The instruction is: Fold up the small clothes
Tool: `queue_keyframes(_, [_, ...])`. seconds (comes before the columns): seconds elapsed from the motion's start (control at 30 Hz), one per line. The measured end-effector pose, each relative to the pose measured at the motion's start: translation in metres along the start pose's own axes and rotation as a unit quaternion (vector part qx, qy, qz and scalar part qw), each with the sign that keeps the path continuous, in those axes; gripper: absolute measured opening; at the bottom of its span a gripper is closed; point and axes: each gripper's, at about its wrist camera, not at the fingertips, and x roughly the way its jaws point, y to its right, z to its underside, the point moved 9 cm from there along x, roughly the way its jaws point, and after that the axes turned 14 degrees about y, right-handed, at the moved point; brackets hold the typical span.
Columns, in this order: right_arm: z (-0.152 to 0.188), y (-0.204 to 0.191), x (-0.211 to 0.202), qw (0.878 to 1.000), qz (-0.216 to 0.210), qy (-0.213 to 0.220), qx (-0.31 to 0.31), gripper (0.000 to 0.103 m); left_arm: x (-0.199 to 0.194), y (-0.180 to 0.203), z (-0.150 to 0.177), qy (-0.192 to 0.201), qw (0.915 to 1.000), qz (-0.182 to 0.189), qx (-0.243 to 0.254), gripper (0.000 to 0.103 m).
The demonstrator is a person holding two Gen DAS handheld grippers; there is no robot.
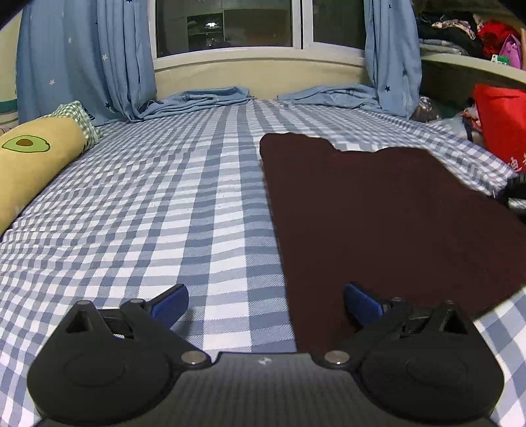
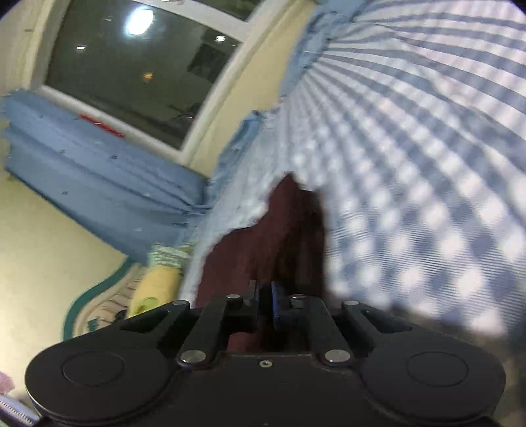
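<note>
On the blue-and-white checked bedsheet, seen from the left wrist, a dark maroon garment lies flat to the right of centre, while the left gripper hovers low over its near left edge with its blue-padded fingers spread wide and nothing between them; a yellow avocado-print pillow rests along the left side and blue star curtains frame the window. From the right wrist, a tilted and blurred view, the right gripper has its jaws pinched together on a raised fold of the same maroon cloth, which rises ahead of the fingers above the sheet.
</note>
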Motion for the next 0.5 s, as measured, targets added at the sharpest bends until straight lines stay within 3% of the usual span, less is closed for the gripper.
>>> queue_keyframes(0.07, [-0.002, 0.024, -0.006, 0.998, 0.054, -0.002, -0.020, 0.000, -0.001, -0.002, 0.000, -0.001, 1.0000, 0.002, -0.005, 0.103])
queue_keyframes(0.13, [-0.005, 0.017, -0.023, 1.000, 0.022, 0.008, -0.019, 0.004, -0.005, -0.002, -0.003, 0.000, 1.0000, 0.000, -0.001, 0.103])
queue_keyframes(0.23, [-0.003, -0.020, -0.049, 0.997, -0.018, 0.026, -0.065, 0.005, -0.017, -0.002, -0.013, 0.018, 0.9998, -0.004, -0.002, 0.101])
queue_keyframes(0.37, [0.036, -0.083, -0.066, 0.988, -0.108, -0.021, -0.111, 0.013, -0.022, 0.000, -0.020, 0.023, 0.9994, 0.010, -0.024, 0.101])
queue_keyframes(0.43, [0.059, -0.087, -0.063, 0.983, -0.097, -0.045, -0.147, 0.013, -0.016, -0.001, -0.011, -0.001, 0.9999, 0.001, -0.014, 0.101])
queue_keyframes(0.47, [0.067, -0.077, -0.061, 0.983, -0.063, -0.043, -0.169, 0.014, -0.011, -0.003, -0.003, -0.020, 0.9998, -0.004, -0.005, 0.102])
queue_keyframes(0.5, [0.070, -0.066, -0.060, 0.983, -0.037, -0.040, -0.174, 0.003, -0.010, -0.005, 0.001, -0.021, 0.9997, -0.001, -0.007, 0.102])
